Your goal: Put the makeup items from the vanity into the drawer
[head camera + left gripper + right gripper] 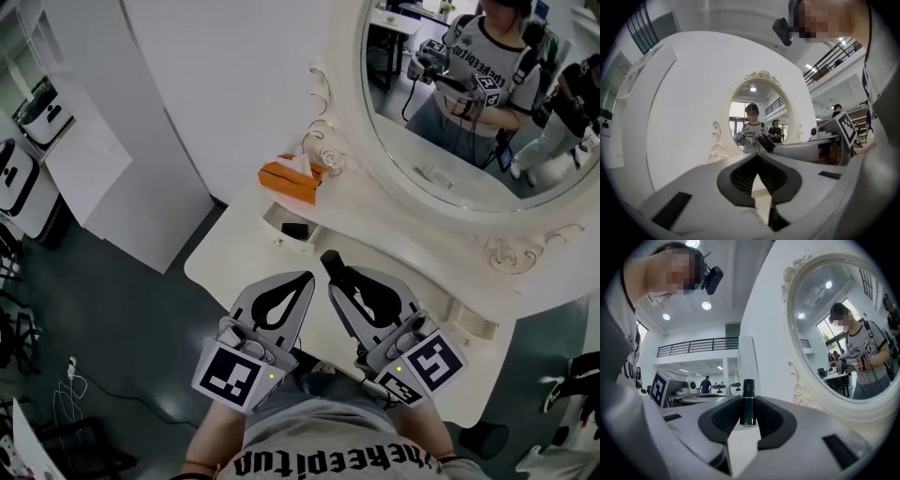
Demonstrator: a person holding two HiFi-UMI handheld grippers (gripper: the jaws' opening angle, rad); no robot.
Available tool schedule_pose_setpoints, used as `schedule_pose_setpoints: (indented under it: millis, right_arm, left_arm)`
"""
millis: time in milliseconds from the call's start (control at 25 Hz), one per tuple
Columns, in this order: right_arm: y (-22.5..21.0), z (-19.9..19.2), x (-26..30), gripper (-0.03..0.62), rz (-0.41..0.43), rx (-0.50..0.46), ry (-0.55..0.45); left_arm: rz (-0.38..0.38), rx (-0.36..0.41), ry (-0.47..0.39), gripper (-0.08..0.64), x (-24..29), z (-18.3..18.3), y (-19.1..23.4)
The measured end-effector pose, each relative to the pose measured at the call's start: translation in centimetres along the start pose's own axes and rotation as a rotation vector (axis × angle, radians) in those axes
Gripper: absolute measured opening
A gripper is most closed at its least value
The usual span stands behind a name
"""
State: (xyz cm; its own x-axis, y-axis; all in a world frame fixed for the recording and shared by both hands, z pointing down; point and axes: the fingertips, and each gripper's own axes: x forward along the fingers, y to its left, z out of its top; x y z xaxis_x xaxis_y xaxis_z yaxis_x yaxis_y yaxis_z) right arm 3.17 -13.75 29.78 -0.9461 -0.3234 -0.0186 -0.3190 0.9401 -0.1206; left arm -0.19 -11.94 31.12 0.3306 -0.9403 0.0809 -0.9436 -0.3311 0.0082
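- Lipstick tube, black and glossy with a thin gold band, stands upright between the fingers of the right gripper. The dark pads are closed on its sides near the tips.
- Judged by its look, the tube is light, rigid and slick. A firm, steady squeeze across the middle of the barrel seems the safest hold, since a narrow round case can twist or slide out of flat pads, and the cap end may pull off if taken alone.
- From the head view, the tube's end pokes out past the right gripper's tips, above the near edge of the white vanity surface.
- Left gripper, just beside the right one, has its fingers brought together at the tips with nothing between them.
- Beyond both grippers, a small drawer stands open in the vanity top, well apart from the held tube. Something dark already lies inside it, though it is too small to tell what.
- Further back, an orange item rests by the ornate frame of the oval mirror, which reflects the person holding the grippers.
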Motion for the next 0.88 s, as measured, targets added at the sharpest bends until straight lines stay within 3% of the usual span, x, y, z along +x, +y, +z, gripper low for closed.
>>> schedule_pose_setpoints:
  millis: [320, 520, 880]
  right_arm:
    - [-0.5, -0.2, 0.7, 0.11, 0.009, 0.011, 0.004]
    - [-0.9, -0.4, 1.9, 0.109, -0.017, 0.011, 0.013]
    - [-1.7, -1.0, 6.6, 0.11, -0.077, 0.018, 0.042]
  left_arm:
    - [0.015, 0.0, 0.014, 0.031, 0.3, -0.2, 0.9]
    - [-0.008, 0.008, -0.015, 0.031, 0.8, 0.0, 2.3]
    - [-0.062, -0.024, 0.022, 0.031, 1.4, -0.5, 6.8]
